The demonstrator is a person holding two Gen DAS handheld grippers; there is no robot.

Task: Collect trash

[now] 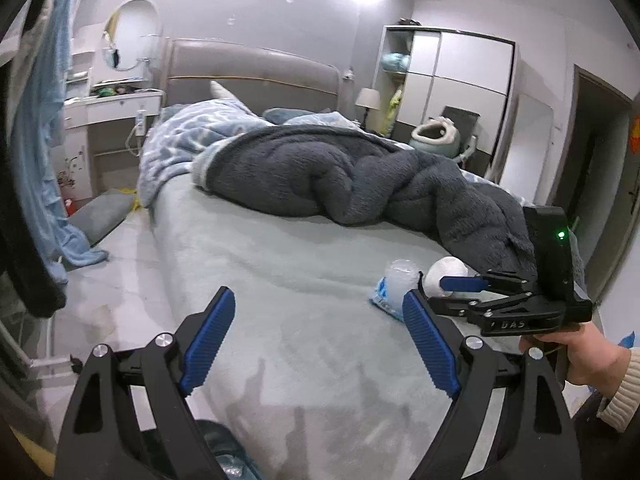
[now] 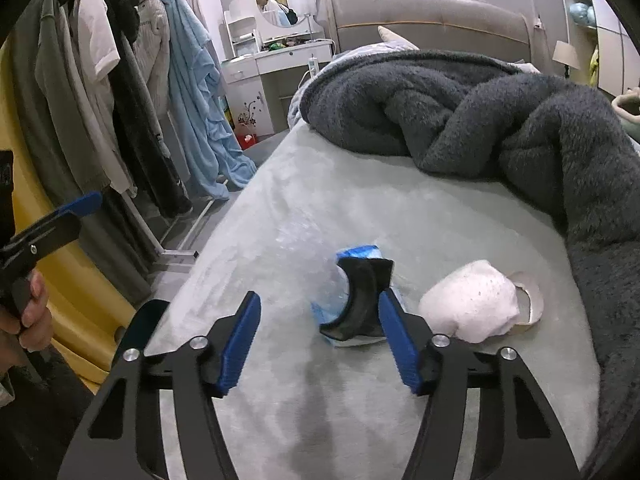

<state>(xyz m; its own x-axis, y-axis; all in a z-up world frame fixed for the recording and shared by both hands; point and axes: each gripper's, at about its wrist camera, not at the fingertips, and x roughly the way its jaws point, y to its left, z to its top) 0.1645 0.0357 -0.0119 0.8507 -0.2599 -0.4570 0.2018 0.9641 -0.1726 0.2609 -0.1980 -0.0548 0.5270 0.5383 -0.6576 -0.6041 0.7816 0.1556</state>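
A clear plastic wrapper with blue print (image 2: 326, 300) lies on the pale green bed sheet (image 2: 320, 208), with a curved black piece (image 2: 362, 300) on top of it. To its right sits a crumpled white tissue wad (image 2: 472, 304) against a flat ring-shaped scrap (image 2: 530, 300). My right gripper (image 2: 320, 340) hovers just short of the wrapper, its jaws apart with only sheet between them. Its right pad is close beside the black piece. In the left wrist view the wrapper (image 1: 394, 288) and wad (image 1: 444, 270) lie ahead on the right, by the right gripper (image 1: 444, 294). My left gripper (image 1: 320, 340) is open wide over bare sheet.
A dark grey fleece blanket (image 2: 500, 128) is heaped across the bed behind the trash. Clothes hang on a rack (image 2: 120, 92) left of the bed, and a white dressing table (image 2: 276, 60) stands beyond. Bluish plastic (image 1: 224, 452) shows under the left gripper. A wardrobe (image 1: 460, 76) stands at the far right.
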